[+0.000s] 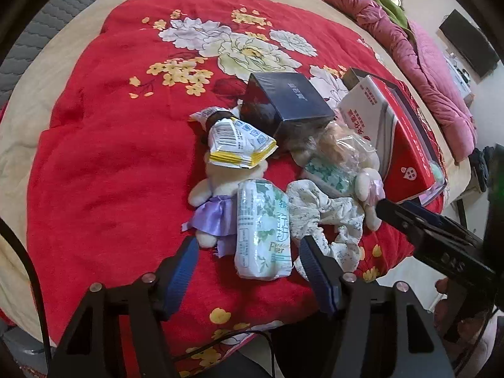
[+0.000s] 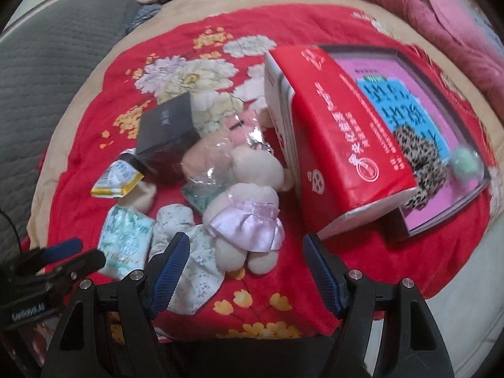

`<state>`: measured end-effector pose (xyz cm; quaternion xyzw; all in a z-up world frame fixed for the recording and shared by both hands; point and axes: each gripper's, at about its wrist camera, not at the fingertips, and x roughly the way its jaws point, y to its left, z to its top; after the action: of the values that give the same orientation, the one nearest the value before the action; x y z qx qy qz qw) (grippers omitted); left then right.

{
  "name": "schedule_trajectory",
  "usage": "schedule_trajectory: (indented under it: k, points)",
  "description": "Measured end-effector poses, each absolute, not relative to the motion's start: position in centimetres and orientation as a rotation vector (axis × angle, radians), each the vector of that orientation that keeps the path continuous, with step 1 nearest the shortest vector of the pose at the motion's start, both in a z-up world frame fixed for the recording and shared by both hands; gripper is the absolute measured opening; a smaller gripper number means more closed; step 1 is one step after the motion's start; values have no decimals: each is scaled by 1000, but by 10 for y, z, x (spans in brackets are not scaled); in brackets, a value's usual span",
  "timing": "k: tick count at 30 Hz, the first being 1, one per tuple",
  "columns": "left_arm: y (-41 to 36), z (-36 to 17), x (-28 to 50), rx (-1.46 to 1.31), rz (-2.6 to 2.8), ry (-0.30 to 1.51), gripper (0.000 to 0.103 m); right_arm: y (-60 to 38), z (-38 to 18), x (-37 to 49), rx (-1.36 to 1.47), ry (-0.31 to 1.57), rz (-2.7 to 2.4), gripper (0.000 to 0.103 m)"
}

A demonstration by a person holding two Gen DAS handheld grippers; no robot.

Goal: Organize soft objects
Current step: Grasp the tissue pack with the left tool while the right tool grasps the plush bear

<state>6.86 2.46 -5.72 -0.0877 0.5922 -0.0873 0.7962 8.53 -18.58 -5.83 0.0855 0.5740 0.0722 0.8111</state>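
Tissue pack (image 1: 263, 231) lies flat on the red quilt (image 1: 110, 157) between the left gripper's (image 1: 249, 258) wide-open, empty jaws, its long axis running straight away from the tool, printed end nearest. Risk: the purple-skirted bear (image 1: 214, 208) touches the pack at the left finger and the floral cloth (image 1: 327, 217) crowds the right one, so closing could snag either. The right gripper (image 2: 244, 264), equally open and empty, hangs over the pink-skirted bear (image 2: 249, 220), which lies legs toward it, head away; the red box (image 2: 346, 157) stands just right.
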Motion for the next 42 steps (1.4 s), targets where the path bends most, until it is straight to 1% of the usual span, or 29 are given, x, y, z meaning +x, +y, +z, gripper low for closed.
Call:
schedule_trajectory:
  k: [2,6,8,9,11,12,16,18,19,22,31,40,41,42]
  points:
    - [23,-59,70,-186,-192,1277,62,-186,-63,89,204,1230,146,76]
    - [20,-63,72,-185,-208,1286,59,-186,-75,95,243,1266,133,76]
    - [18,-64,73,-184,-219,1286,53,-187,-80,96,265,1275,131,75]
    - [18,-65,74,-183,-224,1284,51,-187,-82,96,270,1277,130,72]
    - [16,-68,77,-181,-234,1291,42,-187,-84,97,278,1278,133,63]
    - [15,-69,78,-185,-243,1295,41,-187,-84,97,287,1278,143,59]
    - [12,-73,81,-190,-257,1303,41,-182,-83,98,253,1270,158,53]
    - [11,-75,82,-189,-260,1305,41,-183,-82,98,248,1261,160,46]
    - [11,-76,83,-188,-260,1305,38,-182,-80,97,232,1254,159,44]
    - [12,-79,84,-193,-255,1307,25,-184,-72,94,206,1227,166,41]
    - [26,-74,86,-298,-269,1283,20,-199,-43,84,202,1158,181,40]
    - [28,-37,84,-294,-274,1208,20,-203,-17,79,194,1083,205,37]
    - [27,-33,84,-290,-274,1202,20,-203,-14,78,192,1074,207,31]
    - [26,-28,84,-286,-278,1196,20,-203,-11,78,187,1067,211,31]
